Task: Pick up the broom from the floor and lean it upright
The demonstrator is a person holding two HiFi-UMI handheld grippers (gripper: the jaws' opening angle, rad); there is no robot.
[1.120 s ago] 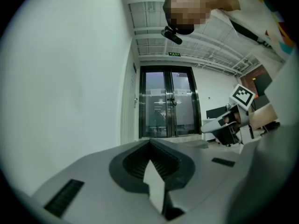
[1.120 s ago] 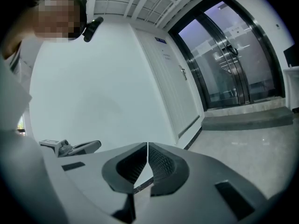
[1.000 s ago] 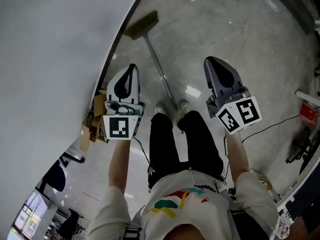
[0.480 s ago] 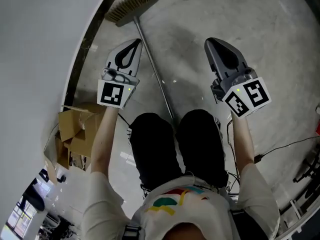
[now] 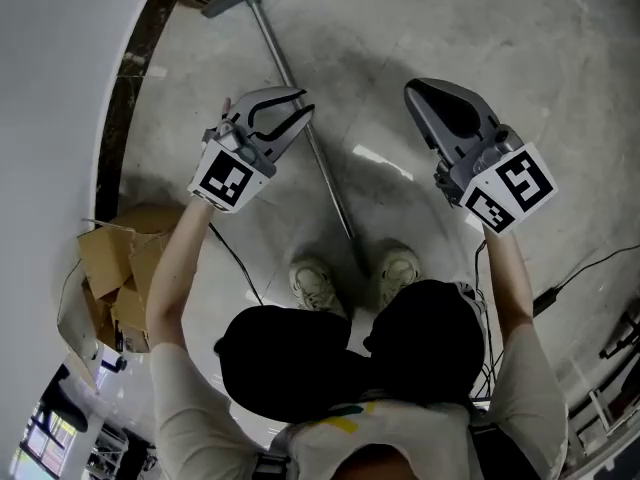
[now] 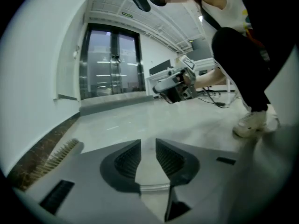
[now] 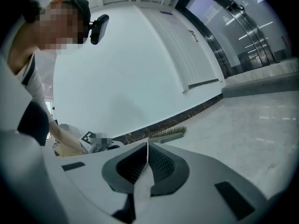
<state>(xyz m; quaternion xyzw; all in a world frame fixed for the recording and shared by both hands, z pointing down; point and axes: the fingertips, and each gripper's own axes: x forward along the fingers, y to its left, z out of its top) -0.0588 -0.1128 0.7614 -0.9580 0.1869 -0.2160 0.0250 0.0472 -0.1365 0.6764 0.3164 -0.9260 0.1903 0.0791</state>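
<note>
Here, the broom (image 5: 331, 188) lies flat on the pale floor (image 5: 520, 48). Its handle runs from between the person's shoes (image 5: 315, 280) at lower centre up to the bristle head at the top edge, close to the dark skirting (image 5: 125, 78) of the wall at left. The person crouches over it, presumably to bring both tools low enough to reach the handle. The left gripper (image 5: 303, 106) sits at centre left, its tip overlapping the handle in the head view; whether it touches or merely hovers above cannot be settled from this angle. Its jaws have just been opening and stand narrowly apart with only bare floor between them, likely readied to straddle the thin handle. The right gripper (image 5: 411, 92), at upper right and well apart from the handle, has its jaws pressed together on nothing. A cardboard box (image 5: 120, 278) rests by the wall at lower left.
</note>
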